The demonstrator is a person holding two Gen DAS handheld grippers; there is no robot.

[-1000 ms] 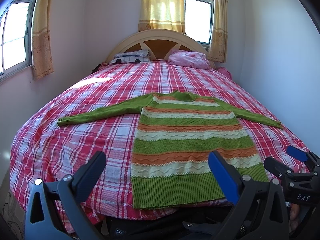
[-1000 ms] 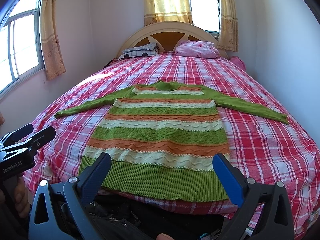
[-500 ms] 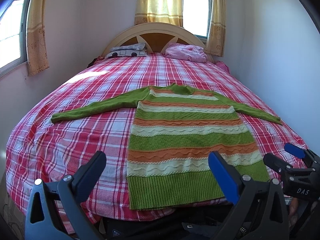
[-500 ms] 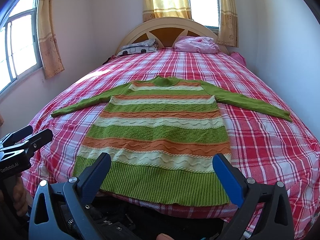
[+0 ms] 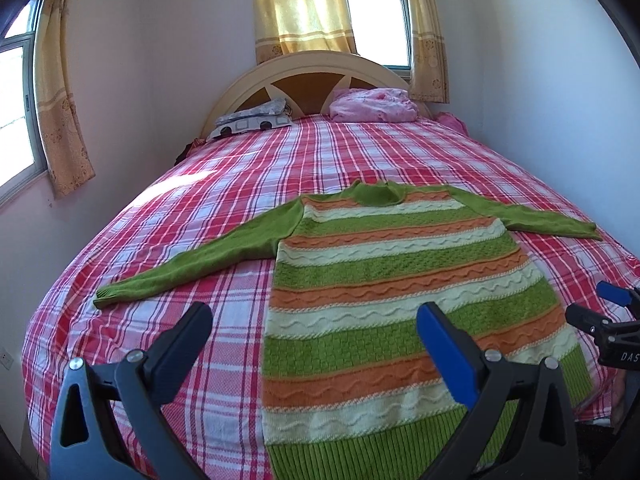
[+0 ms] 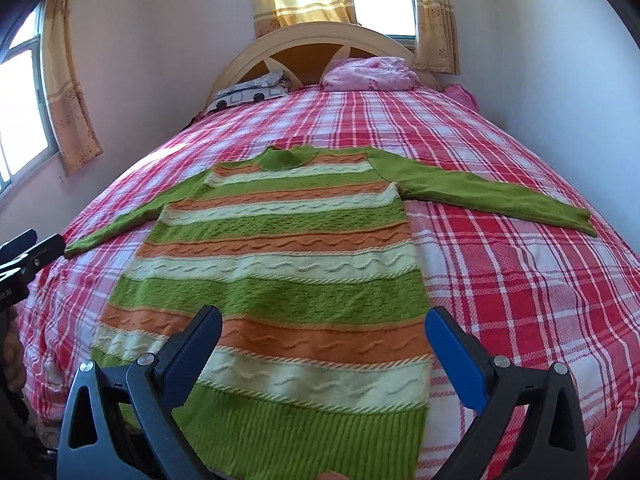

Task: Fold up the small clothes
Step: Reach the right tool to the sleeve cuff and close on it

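A green, orange and cream striped knit sweater [image 5: 392,280] [image 6: 288,248] lies flat on the bed, face up, both green sleeves spread out to the sides and the hem toward me. My left gripper [image 5: 316,328] hovers open above the sweater's lower left edge, nothing between its fingers. My right gripper [image 6: 324,332] is open too, above the sweater's lower body near the hem. Each gripper's tips show at the edge of the other's view: the right gripper [image 5: 600,312] and the left gripper [image 6: 28,256].
The bed carries a red and white plaid sheet [image 5: 240,200] [image 6: 520,280]. At the rounded headboard [image 5: 312,68] lie a patterned pillow [image 5: 256,120] and a pink bundle [image 5: 372,106]. Walls run close along both sides, with curtained windows at left and behind.
Both grippers have moved forward and lower over the bed, so the sweater now fills more of each view. The sweater itself has not moved, and both grippers stay open.
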